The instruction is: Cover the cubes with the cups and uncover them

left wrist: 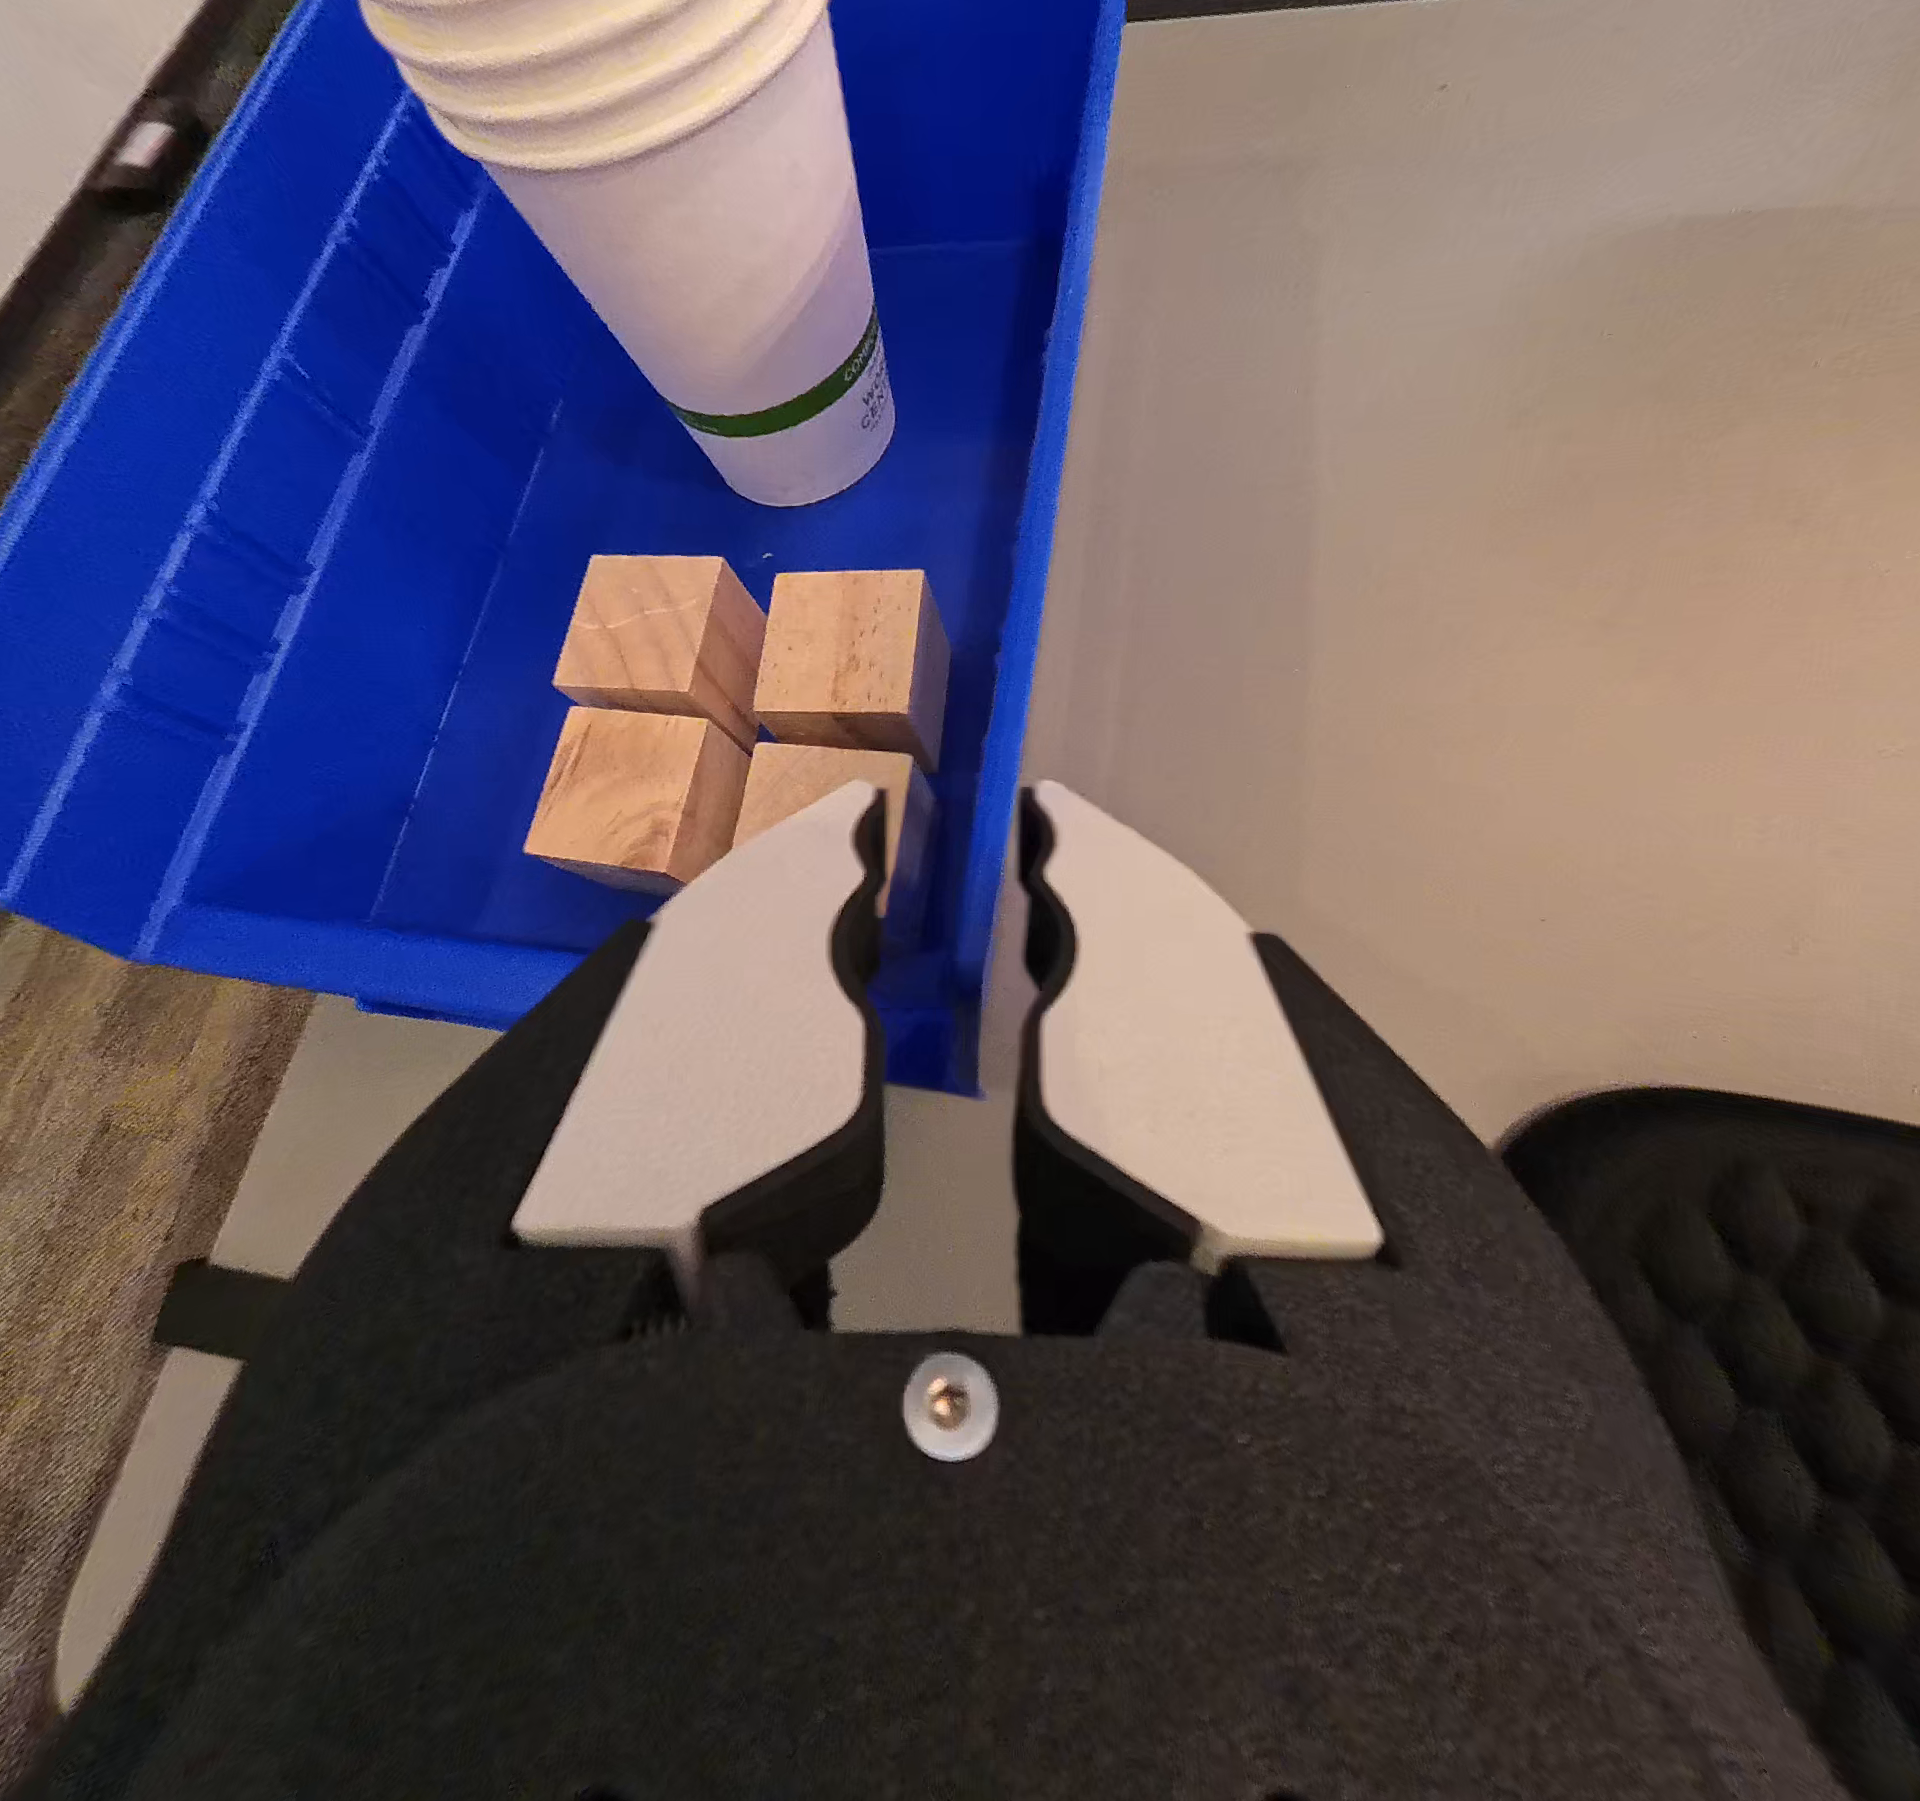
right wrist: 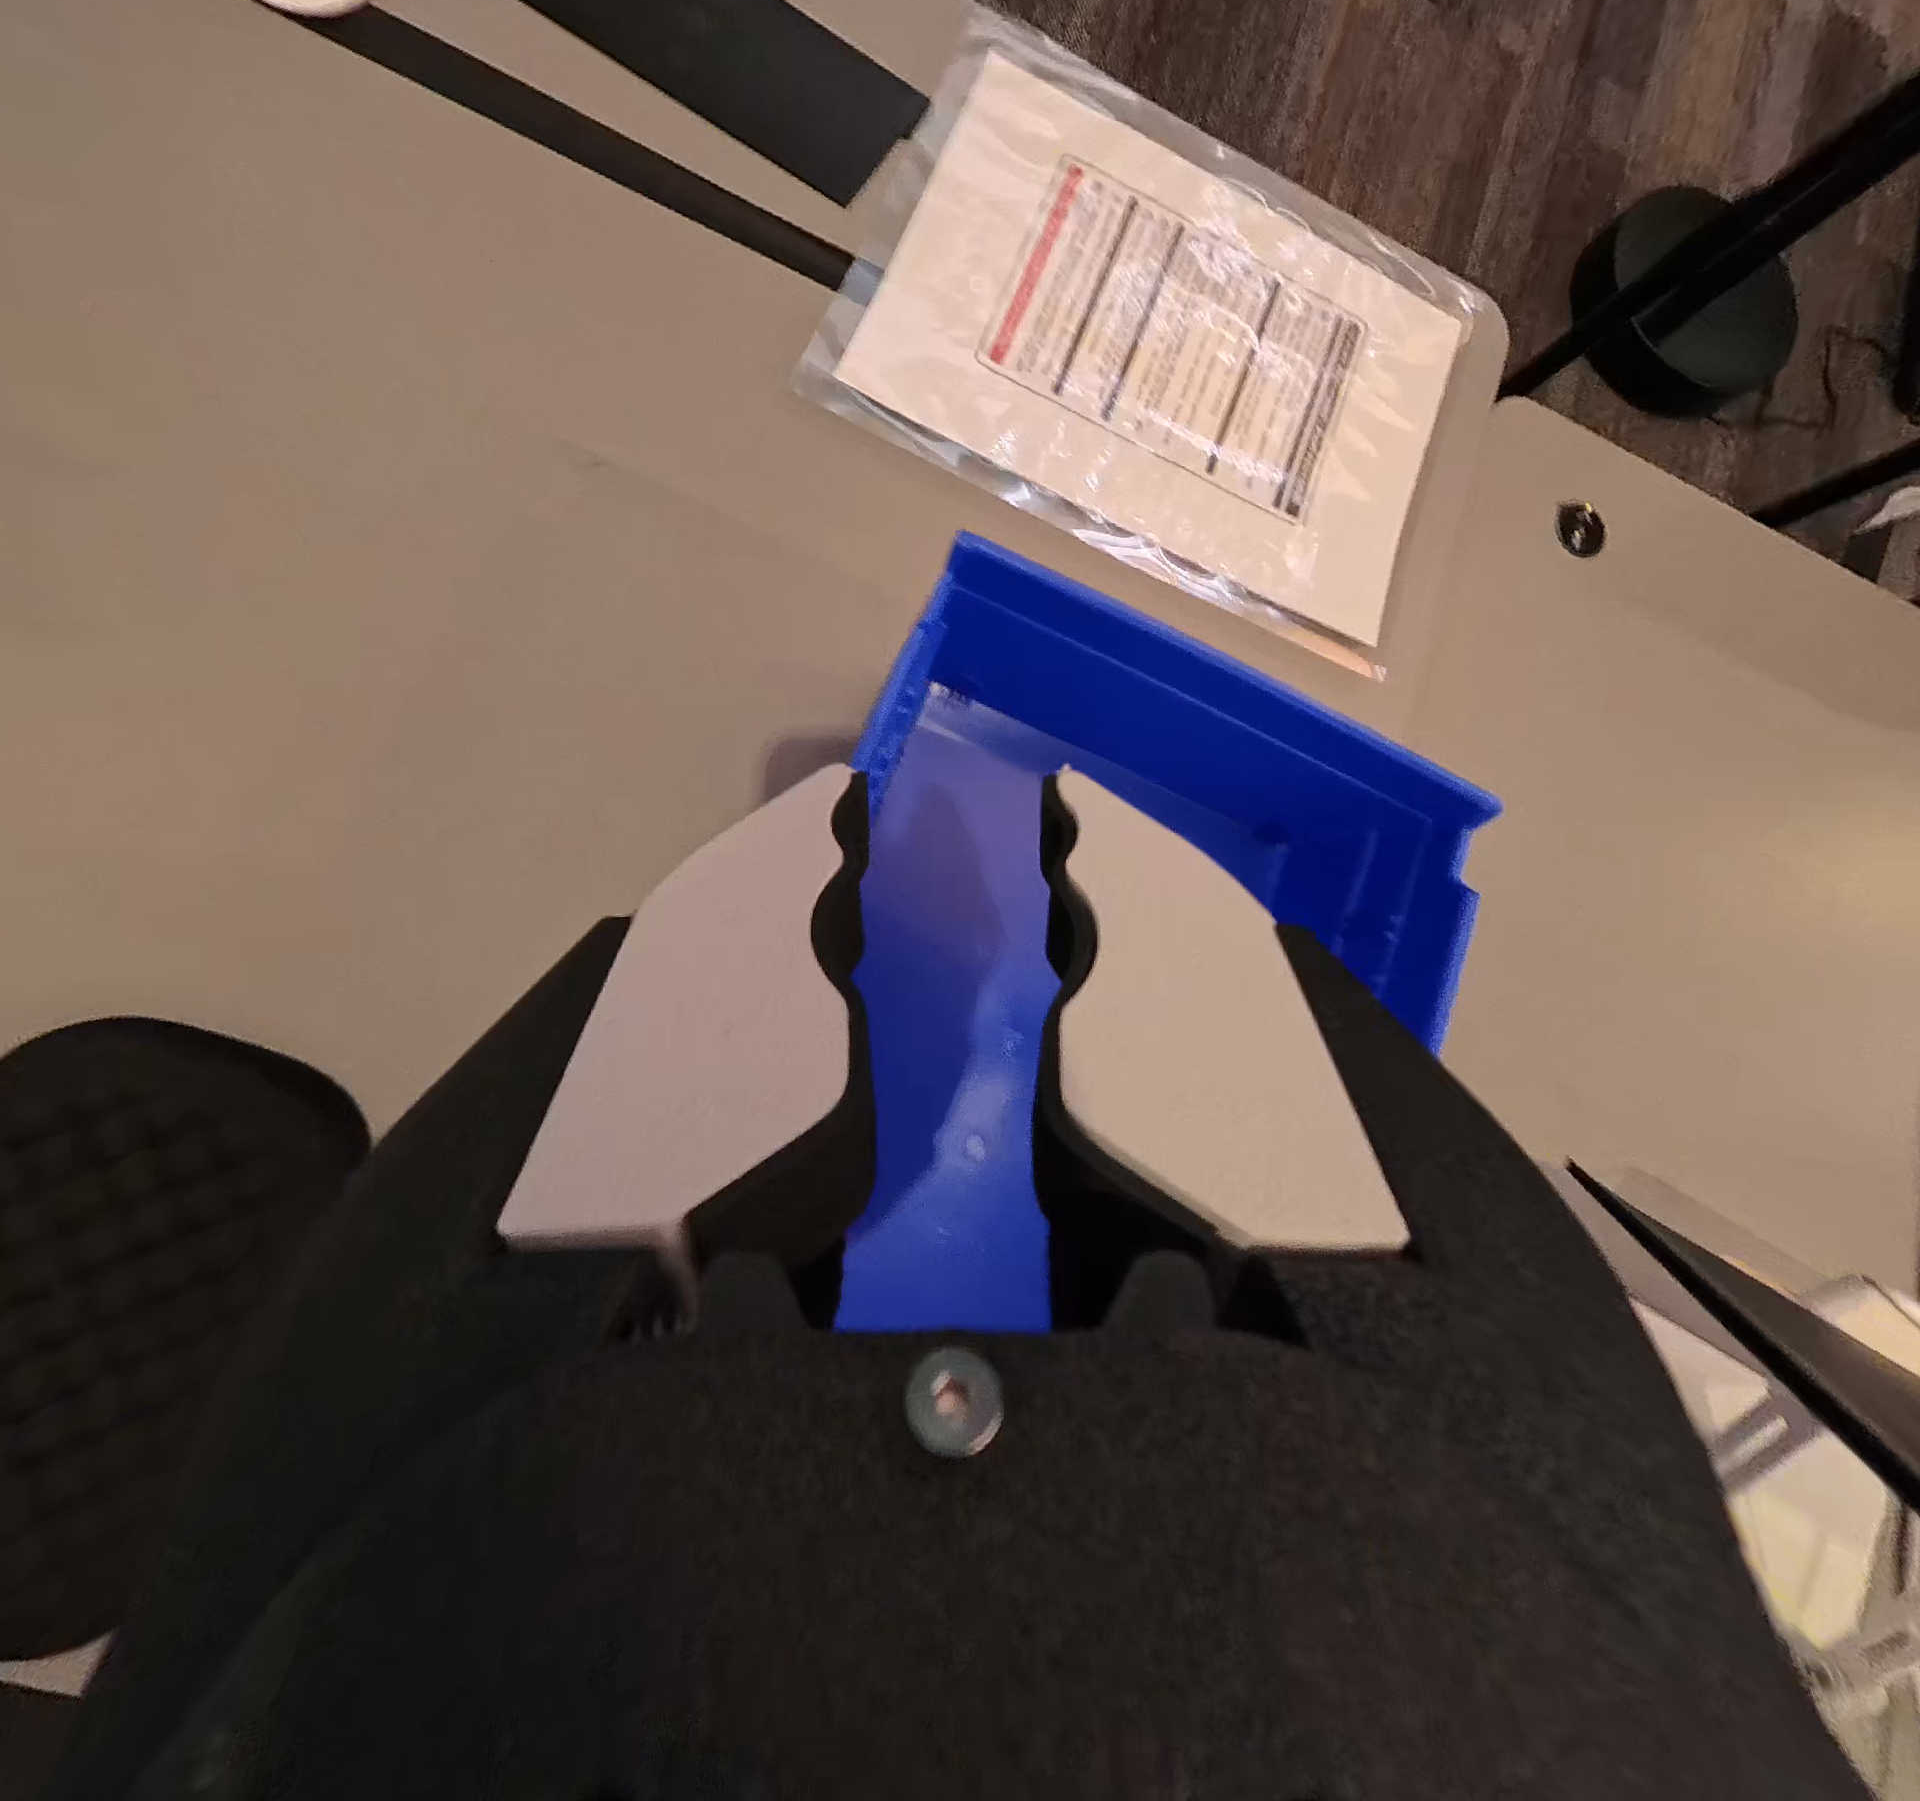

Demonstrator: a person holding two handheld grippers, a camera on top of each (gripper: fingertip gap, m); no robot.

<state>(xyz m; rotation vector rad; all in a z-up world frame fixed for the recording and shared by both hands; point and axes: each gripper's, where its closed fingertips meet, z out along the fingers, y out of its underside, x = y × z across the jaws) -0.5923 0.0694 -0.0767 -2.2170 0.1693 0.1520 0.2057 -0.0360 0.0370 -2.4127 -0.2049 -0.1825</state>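
With four wooden cubes (left wrist: 727, 712) and stacked cups (left wrist: 665, 193) waiting in the blue bin (left wrist: 312, 504), both empty grippers, left gripper (left wrist: 951, 795) and right gripper (right wrist: 951, 785), are hovering with fingers parted, likely preparing to lift a cube out.

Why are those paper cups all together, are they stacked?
Stacked. The cups sit nested, several rims showing at top, standing mouth-up inside the blue bin behind the wooden cubes.

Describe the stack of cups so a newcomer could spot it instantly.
Find the blue plastic bin on the pale table. Inside it, beyond a tight square of four wooden cubes, stands the stack of white paper cups, upright with mouths upward. It is the only tall white thing there, with several nested rims and a green band near its base.
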